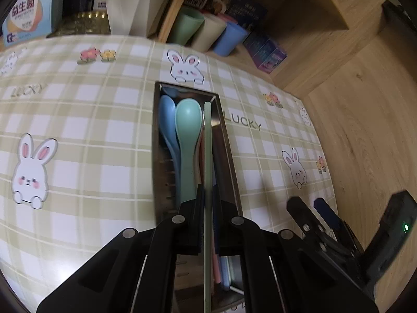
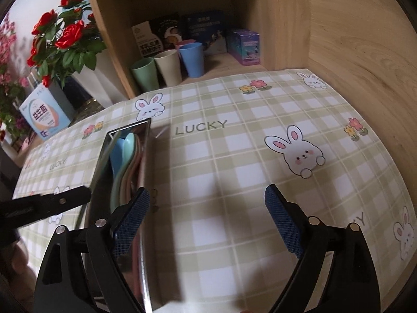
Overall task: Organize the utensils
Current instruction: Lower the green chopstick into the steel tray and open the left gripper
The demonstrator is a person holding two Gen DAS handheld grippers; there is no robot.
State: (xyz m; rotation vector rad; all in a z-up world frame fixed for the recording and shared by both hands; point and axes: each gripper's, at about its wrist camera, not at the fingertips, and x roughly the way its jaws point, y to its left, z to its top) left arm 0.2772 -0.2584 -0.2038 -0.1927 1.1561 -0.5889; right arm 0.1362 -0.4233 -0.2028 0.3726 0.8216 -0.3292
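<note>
My left gripper (image 1: pixel 207 200) is clamped on a pale green chopstick (image 1: pixel 207 140), held lengthwise over the steel tray (image 1: pixel 229 156) beside the green spoon (image 1: pixel 188 130). Placement step; next I lower it in and release. My right gripper (image 2: pixel 207 217) hovers spread wide, empty, right of the tray.

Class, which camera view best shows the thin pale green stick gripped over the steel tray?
The left wrist view: the thin pale green stick runs lengthwise, clamped in the left gripper above the steel tray. The right wrist view does not show it clearly.
</note>
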